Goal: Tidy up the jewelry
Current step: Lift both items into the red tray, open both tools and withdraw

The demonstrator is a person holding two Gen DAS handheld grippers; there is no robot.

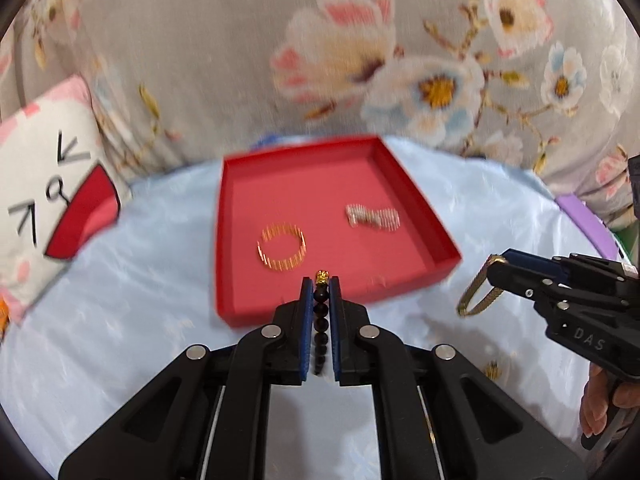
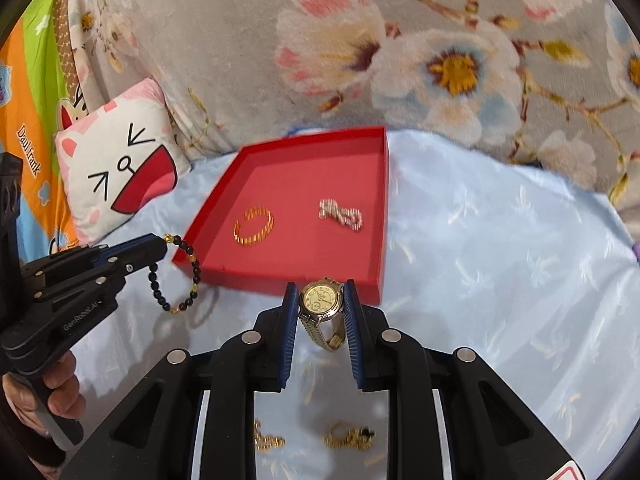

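Clamped in the left gripper (image 1: pixel 321 280), a black bead bracelet (image 2: pixel 178 276) hangs low-centre; the right gripper (image 2: pixel 321 292) grips a gold watch (image 2: pixel 321 300). Beyond, the red tray (image 1: pixel 416 208) holds a gold bracelet (image 1: pixel 281 251) and silver chain (image 1: pixel 373 217) on pale blue cloth (image 2: pixel 500 260).

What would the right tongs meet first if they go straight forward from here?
Probably the near wall of the red tray, just ahead of the right tongs holding the gold watch; their height above it is unclear.

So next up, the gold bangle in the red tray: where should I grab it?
The gold bangle lies flat on the red tray floor, so come straight down and pinch its near rim, one finger inside the ring, one outside. Probably safest.
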